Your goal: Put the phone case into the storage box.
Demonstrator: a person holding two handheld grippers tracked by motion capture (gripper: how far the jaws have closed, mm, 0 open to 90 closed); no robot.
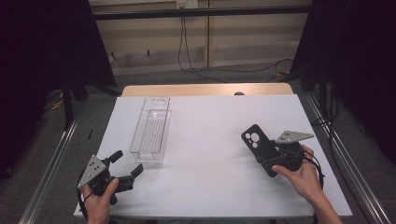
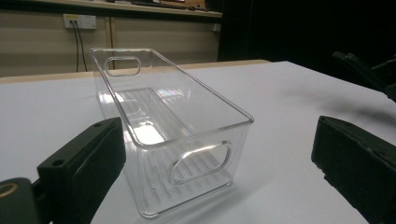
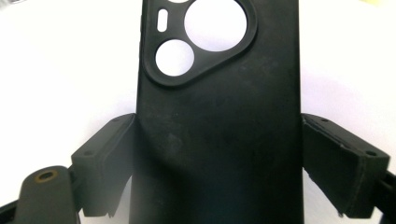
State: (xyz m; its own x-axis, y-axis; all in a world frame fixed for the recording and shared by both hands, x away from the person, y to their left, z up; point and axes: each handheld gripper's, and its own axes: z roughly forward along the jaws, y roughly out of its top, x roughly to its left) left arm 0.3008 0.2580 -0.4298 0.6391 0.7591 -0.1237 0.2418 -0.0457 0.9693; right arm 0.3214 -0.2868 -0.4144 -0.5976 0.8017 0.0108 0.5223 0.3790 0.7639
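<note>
A black phone case (image 1: 255,139) with round camera cut-outs sits between the jaws of my right gripper (image 1: 269,157), raised at a slant over the right side of the table. In the right gripper view the case (image 3: 219,93) runs up the middle, and both pads press on its long edges, so the right gripper (image 3: 219,163) is shut on it. A clear plastic bin (image 1: 150,133) with handle slots lies empty at centre left. My left gripper (image 1: 129,161) rests just in front of the bin's near end (image 2: 187,140) with its jaws open and nothing in the left gripper (image 2: 217,158).
A white sheet (image 1: 210,140) covers the table, with a wooden edge (image 1: 205,89) showing at the far side. Metal rails run along both sides, and cables lie on the floor behind. The right gripper (image 2: 364,70) shows dark at the edge of the left gripper view.
</note>
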